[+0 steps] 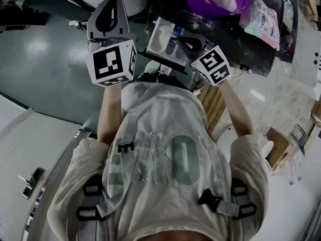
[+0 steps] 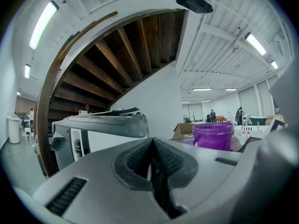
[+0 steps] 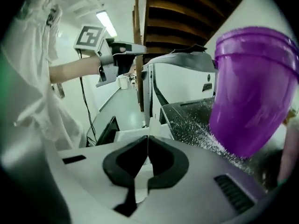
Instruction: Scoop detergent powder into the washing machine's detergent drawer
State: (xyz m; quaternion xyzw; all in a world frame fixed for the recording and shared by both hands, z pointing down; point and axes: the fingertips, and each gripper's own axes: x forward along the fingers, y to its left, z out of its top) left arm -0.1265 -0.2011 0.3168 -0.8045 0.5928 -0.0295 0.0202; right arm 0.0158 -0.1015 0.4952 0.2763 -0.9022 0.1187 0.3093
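Observation:
The detergent drawer point(image 1: 152, 48) is pulled out, with white powder in one compartment; in the right gripper view it shows as a white box point(image 3: 128, 135) just beyond the jaws. My right gripper point(image 1: 176, 43) point(image 3: 147, 139) is over the drawer, shut on a thin white scoop handle seen edge-on point(image 3: 155, 125). A purple bowl point(image 1: 200, 6) point(image 3: 252, 92) point(image 2: 212, 134) of powder stands close on its right. Further left, my left gripper point(image 1: 116, 4) point(image 2: 153, 143) is raised and shut on nothing, facing the washing machine point(image 2: 103, 127). It also appears in the right gripper view point(image 3: 117, 55).
Spilled powder lies over the black top point(image 1: 235, 34) point(image 3: 191, 120) under the bowl. A pink and white bag point(image 1: 263, 19) sits at its far end. A cardboard box point(image 1: 278, 147) stands on the floor at the right. A wooden staircase point(image 2: 121, 45) rises behind the machine.

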